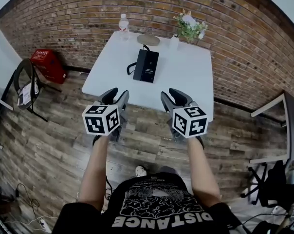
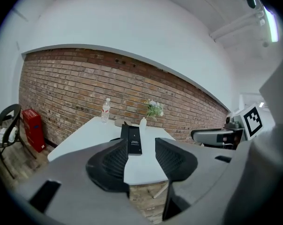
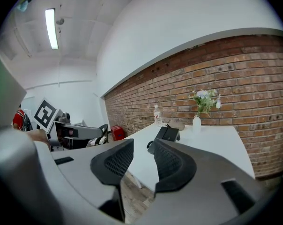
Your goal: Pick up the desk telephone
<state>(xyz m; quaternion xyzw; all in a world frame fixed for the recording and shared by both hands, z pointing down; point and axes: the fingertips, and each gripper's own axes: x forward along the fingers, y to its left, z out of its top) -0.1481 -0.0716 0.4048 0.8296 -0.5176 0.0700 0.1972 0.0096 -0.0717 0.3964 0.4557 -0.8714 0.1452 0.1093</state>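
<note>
The brick wall (image 1: pixel 137 9) runs behind everything at 12 o'clock. Against it is the white table (image 1: pixel 186 77), nothing blocking my approach to its near edge. At 10 o'clock on the floor are a black chair (image 1: pixel 27 89) and a red case (image 1: pixel 47 62). The desk telephone (image 1: pixel 147 66) lies mid-table, dead ahead. At 1 o'clock from it a white vase (image 1: pixel 174 42) holds flowers (image 1: pixel 188 26); at 11 o'clock stands a water bottle (image 1: pixel 123 23). My left gripper (image 1: pixel 118 94) and right gripper (image 1: pixel 172 95) hover short of the table, jaws partly apart, gripping nothing.
</note>
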